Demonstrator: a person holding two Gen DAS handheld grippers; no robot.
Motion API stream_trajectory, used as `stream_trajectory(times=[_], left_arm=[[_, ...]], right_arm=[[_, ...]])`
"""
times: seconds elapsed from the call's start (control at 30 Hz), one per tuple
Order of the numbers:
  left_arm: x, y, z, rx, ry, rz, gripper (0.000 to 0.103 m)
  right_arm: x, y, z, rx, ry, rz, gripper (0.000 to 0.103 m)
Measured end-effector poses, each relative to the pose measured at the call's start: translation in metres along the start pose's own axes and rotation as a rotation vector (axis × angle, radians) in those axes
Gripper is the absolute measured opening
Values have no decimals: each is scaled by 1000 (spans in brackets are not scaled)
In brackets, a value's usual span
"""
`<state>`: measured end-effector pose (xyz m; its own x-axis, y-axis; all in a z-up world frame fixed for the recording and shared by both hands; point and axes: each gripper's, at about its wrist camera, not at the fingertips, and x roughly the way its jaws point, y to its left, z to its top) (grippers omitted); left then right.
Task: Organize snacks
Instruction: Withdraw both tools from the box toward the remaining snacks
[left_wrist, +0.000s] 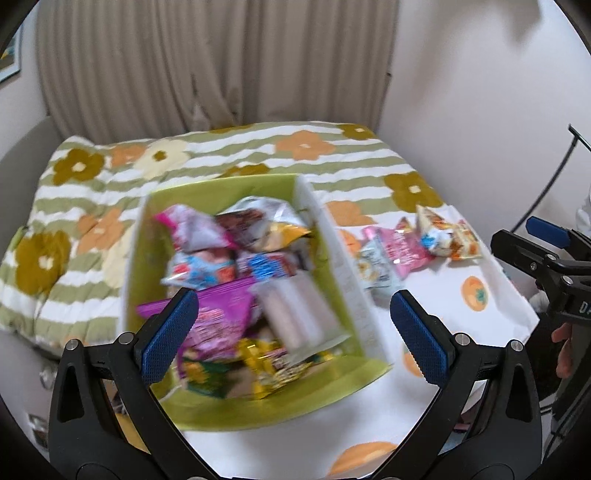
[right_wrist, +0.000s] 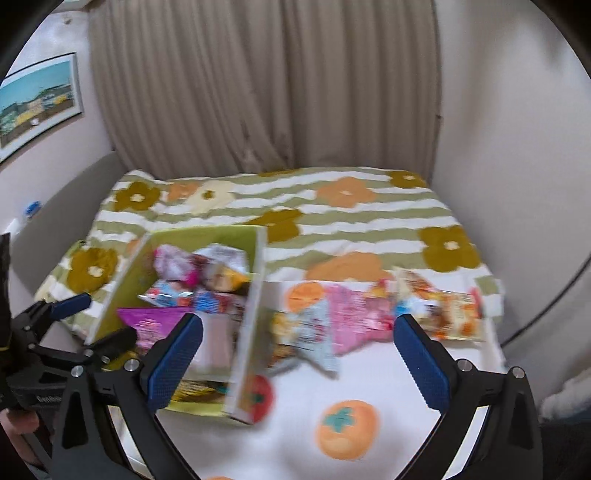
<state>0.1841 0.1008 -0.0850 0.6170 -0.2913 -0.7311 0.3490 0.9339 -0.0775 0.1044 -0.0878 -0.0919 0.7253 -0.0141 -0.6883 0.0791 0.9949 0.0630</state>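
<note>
Left wrist: snack box (left_wrist: 332, 254) under spread left tongs (left_wrist: 293, 334), nothing gripped.

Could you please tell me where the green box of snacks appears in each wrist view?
Left wrist: green box fills the centre, between the fingers.
Right wrist: the box sits left of centre, behind the left finger.
Shared landmark: pink packet lying just right of the box.

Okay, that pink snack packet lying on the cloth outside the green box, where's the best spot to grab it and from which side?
Judging by its pose, take the pink packet by its near crimped edge, coming from above and slightly from the front. It lies flat on the white cloth, overlapped by a pale blue packet on its left and crowded by orange packets on its right. The right gripper is open and empty.
</note>
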Motion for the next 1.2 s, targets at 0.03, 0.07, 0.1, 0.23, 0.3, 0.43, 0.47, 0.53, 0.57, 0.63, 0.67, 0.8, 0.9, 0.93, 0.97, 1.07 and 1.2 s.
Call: stream_trajectory(times=[0.03, 0.07, 0.1, 0.23, 0.3, 0.43, 0.47, 0.53, 0.57, 0.63, 0.67, 0.8, 0.9, 0.93, 0.97, 1.07, 1.2], left_arm=[[4, -9, 4, 5, 3, -11, 103], [8, -17, 6, 8, 5, -19, 103], [12, -24, 8, 11, 9, -23, 103], [34, -63, 23, 19, 23, -26, 103], [46, -81, 31, 14, 34, -23, 103], [73, -115, 46, -1, 60, -26, 103], [82, -124, 49, -5, 68, -22, 103], [98, -139, 56, -16, 82, -10, 103], [106, -147, 59, -24, 92, -7, 103], [120, -158, 64, -40, 108, -2, 103], [129, -165, 66, -50, 117, 3, 103], [163, -182, 69, -85, 164, 22, 103], [191, -190, 69, -116, 193, 37, 103], [199, -192, 69, -123, 203, 43, 103], [207, -193, 68, -129, 213, 49, 103], [232, -196, 67, -141, 244, 71, 103], [264, -197, 63, -147, 288, 105, 103]], right_arm=[[-1, -8, 0, 4, 4, -18, 103], [-3, -20, 0, 8, 4, -37, 103], [-3, -33, 1, 10, 2, -46, 103], [-3, -78, 2, 23, -1, -66, 103], [3, -98, 4, 17, 10, -69, 103], [16, -137, 9, 10, 33, -36, 103], [20, -145, 11, 9, 38, -31, 103], [30, -161, 14, 9, 51, -23, 103], [36, -173, 16, 14, 61, -13, 103], [46, -192, 18, 25, 78, 7, 103], [53, -203, 18, 29, 90, 17, 103], [84, -231, 20, 23, 140, 33, 103], [106, -244, 19, 16, 171, 50, 103], [115, -248, 17, 9, 186, 57, 103], [122, -251, 15, 4, 197, 60, 103], [142, -258, 10, -12, 230, 64, 103], [161, -266, 1, -22, 252, 62, 103]])
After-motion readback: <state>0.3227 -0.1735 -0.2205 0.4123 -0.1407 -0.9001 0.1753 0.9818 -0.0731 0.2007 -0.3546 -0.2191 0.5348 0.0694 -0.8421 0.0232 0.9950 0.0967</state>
